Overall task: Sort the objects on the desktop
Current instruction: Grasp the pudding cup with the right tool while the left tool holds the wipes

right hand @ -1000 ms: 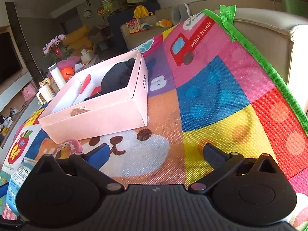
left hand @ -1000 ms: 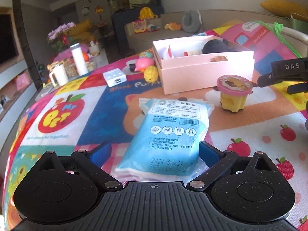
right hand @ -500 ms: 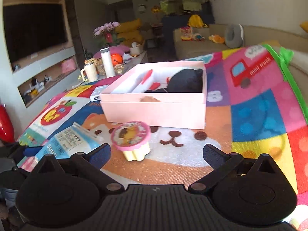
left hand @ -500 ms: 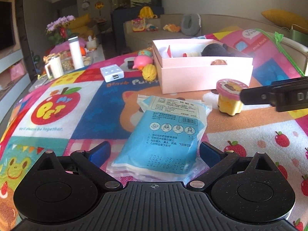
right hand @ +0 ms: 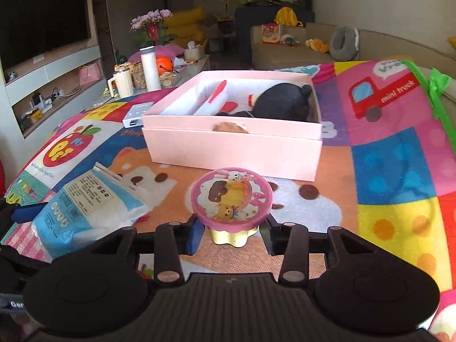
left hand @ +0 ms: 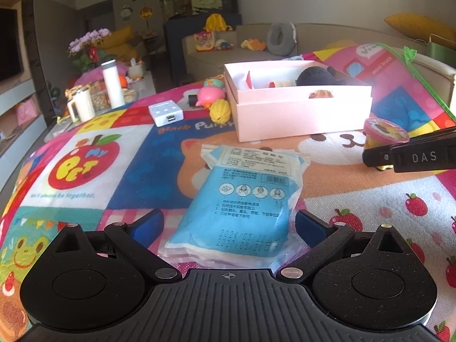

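Spread wide, my left gripper (left hand: pixel 228 225) straddles the blue mask packet (left hand: pixel 242 199) lying flat; my right gripper (right hand: pixel 232 235) has closed in against the pudding cup (right hand: pixel 231 199) before the pink box (right hand: pixel 233 142).

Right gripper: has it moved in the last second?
Yes. The right gripper has swung left from the mat's truck side toward the pink box; its fingers now flank the pudding cup.
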A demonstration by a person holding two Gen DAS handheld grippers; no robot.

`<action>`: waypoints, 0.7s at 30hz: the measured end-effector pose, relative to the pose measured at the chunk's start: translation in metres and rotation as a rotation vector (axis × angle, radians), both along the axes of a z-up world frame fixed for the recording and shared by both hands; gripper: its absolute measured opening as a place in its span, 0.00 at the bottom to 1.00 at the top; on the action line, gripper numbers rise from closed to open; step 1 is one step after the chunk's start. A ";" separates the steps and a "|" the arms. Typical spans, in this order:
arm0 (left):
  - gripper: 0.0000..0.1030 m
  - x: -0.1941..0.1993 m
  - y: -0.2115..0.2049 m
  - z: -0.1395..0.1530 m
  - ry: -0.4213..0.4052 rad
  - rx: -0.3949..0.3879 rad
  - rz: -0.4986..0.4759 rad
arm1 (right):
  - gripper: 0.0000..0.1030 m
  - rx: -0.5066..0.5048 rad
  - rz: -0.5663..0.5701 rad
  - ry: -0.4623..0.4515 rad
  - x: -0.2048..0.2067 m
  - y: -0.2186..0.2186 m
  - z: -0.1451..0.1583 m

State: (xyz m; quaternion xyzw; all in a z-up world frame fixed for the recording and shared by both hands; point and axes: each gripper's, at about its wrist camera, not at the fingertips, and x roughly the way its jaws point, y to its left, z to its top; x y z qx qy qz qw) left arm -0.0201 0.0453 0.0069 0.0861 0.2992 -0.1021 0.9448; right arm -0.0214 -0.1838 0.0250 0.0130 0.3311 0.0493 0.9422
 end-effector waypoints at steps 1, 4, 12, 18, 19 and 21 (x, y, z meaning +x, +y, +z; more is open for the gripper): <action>0.98 -0.002 -0.003 0.000 -0.011 0.012 -0.016 | 0.40 -0.014 -0.022 -0.007 -0.005 -0.004 -0.002; 0.98 -0.007 -0.011 0.002 -0.018 0.019 -0.064 | 0.40 -0.016 -0.040 -0.020 -0.015 -0.012 -0.007; 0.98 0.009 -0.028 0.001 0.004 0.034 -0.080 | 0.45 0.023 -0.055 -0.021 -0.012 -0.017 -0.008; 0.78 0.025 -0.032 0.001 0.024 0.031 -0.051 | 0.64 -0.009 -0.056 -0.048 -0.016 -0.012 -0.007; 0.77 0.026 -0.030 0.001 0.027 0.020 -0.049 | 0.65 -0.009 -0.057 -0.053 -0.017 -0.012 -0.006; 0.64 0.026 -0.028 0.001 0.028 0.003 -0.048 | 0.69 -0.005 -0.061 -0.060 -0.017 -0.013 -0.006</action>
